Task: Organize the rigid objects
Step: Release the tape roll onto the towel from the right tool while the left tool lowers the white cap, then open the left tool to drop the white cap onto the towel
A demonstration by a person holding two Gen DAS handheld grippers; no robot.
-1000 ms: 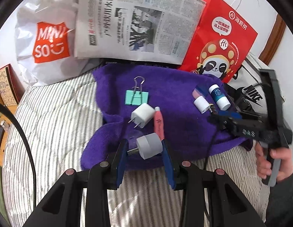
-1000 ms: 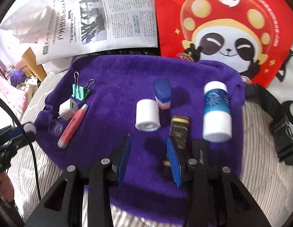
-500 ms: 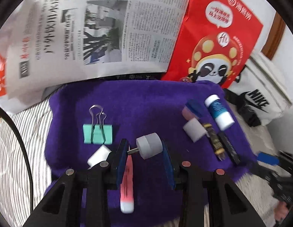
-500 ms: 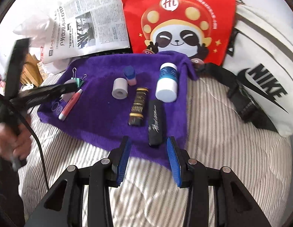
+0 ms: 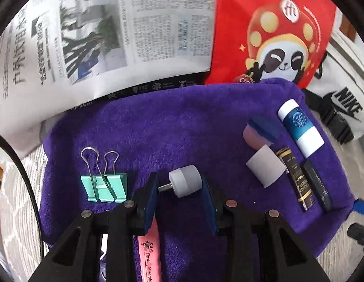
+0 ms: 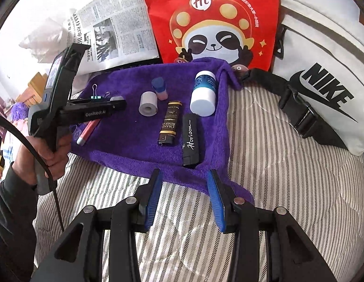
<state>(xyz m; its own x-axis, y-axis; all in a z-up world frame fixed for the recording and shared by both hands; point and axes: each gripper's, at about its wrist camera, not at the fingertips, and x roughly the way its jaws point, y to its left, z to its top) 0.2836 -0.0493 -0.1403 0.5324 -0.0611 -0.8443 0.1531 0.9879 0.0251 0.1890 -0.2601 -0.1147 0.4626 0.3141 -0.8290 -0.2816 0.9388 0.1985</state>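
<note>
My left gripper [image 5: 179, 188] is shut on a grey plug adapter [image 5: 185, 184] and holds it above the purple towel [image 5: 170, 122]. A green binder clip [image 5: 103, 186] lies to its left, a pink highlighter [image 5: 149, 256] below it. At the right lie a white tape roll [image 5: 265, 165], a blue-capped pink bottle [image 5: 258, 131], a blue and white bottle [image 5: 299, 128] and two lighters [image 5: 297, 179]. My right gripper [image 6: 185, 196] is open and empty over the striped bedding, just off the towel's near edge [image 6: 182, 171], close to the black lighter [image 6: 191, 138].
A newspaper [image 5: 99, 28] and a red panda bag [image 5: 276, 30] stand behind the towel. A white Nike bag [image 6: 323, 75] with a black strap lies to the right. Striped bedding [image 6: 276, 188] surrounds the towel.
My left gripper carried the grey adapter forward over the towel, past the binder clip. My right gripper drew back off the towel, leaving both lighters lying there.
</note>
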